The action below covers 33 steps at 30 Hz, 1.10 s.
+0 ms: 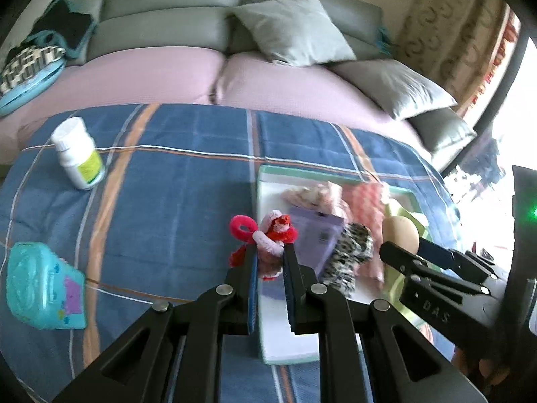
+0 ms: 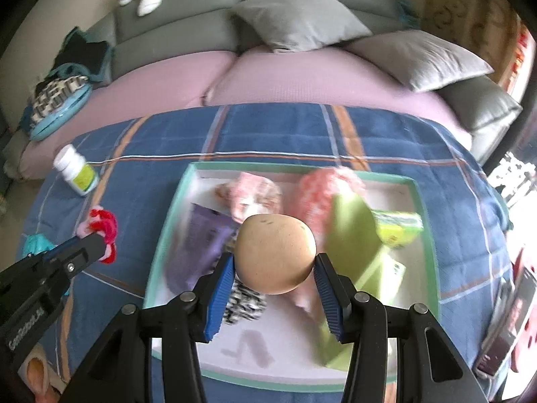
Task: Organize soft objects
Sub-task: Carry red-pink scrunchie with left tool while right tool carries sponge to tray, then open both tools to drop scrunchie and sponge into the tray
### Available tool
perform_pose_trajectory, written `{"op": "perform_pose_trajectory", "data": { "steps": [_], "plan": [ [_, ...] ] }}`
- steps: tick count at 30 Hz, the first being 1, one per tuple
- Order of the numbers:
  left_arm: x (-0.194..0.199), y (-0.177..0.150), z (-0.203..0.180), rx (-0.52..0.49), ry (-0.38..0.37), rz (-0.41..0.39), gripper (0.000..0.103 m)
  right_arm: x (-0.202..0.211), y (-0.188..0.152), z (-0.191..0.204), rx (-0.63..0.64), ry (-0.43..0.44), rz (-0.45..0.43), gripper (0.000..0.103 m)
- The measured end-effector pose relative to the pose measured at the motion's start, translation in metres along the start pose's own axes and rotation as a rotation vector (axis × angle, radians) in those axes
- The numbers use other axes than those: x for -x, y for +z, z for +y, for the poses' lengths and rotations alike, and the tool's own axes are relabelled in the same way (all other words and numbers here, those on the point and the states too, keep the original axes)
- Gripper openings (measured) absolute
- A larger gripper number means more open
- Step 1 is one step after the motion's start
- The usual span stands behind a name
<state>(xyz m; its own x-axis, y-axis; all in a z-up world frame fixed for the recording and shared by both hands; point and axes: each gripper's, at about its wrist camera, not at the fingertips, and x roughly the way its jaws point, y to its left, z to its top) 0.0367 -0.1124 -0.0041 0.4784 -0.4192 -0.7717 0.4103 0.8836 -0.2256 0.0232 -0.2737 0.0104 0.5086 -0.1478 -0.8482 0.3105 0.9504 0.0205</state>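
A tan foam ball (image 2: 275,254) is clamped between the blue pads of the right gripper (image 2: 273,299) and carried above the green-rimmed tray (image 2: 174,208), probably for dropping among the soft items already gathered there. A bundle of red and pink scrunchies (image 1: 273,235) is pinched tight in the left gripper (image 1: 271,265), held over the tray's left rim above the blue plaid blanket (image 1: 161,201), apparently awaiting its turn.

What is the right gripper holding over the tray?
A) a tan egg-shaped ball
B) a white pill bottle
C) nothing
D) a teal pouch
A: in the right wrist view the right gripper has its blue pads against both sides of the tan ball, above the tray.
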Motion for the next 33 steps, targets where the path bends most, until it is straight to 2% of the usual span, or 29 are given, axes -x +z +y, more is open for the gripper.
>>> {"op": "perform_pose_trajectory", "data": {
  "steps": [5, 10, 16, 23, 33],
  "plan": [
    [-0.006, -0.009, -0.022, -0.061, -0.028, 0.043, 0.015, 0.001, -0.009, -0.021, -0.051, -0.035, 0.018, 0.051],
    [-0.02, -0.02, -0.039, -0.107, -0.052, 0.112, 0.015, -0.002, -0.016, -0.024, -0.055, -0.042, 0.044, 0.052],
    [-0.032, -0.03, -0.04, -0.12, -0.032, 0.178, 0.015, -0.014, -0.024, -0.02, -0.053, -0.022, 0.088, 0.052],
    [-0.046, -0.038, -0.038, -0.121, -0.01, 0.253, 0.015, -0.04, -0.034, -0.017, -0.06, -0.014, 0.182, 0.052],
    [-0.052, -0.041, -0.043, -0.14, 0.002, 0.286, 0.015, -0.049, -0.037, -0.016, -0.057, -0.001, 0.213, 0.052]
  ]
}}
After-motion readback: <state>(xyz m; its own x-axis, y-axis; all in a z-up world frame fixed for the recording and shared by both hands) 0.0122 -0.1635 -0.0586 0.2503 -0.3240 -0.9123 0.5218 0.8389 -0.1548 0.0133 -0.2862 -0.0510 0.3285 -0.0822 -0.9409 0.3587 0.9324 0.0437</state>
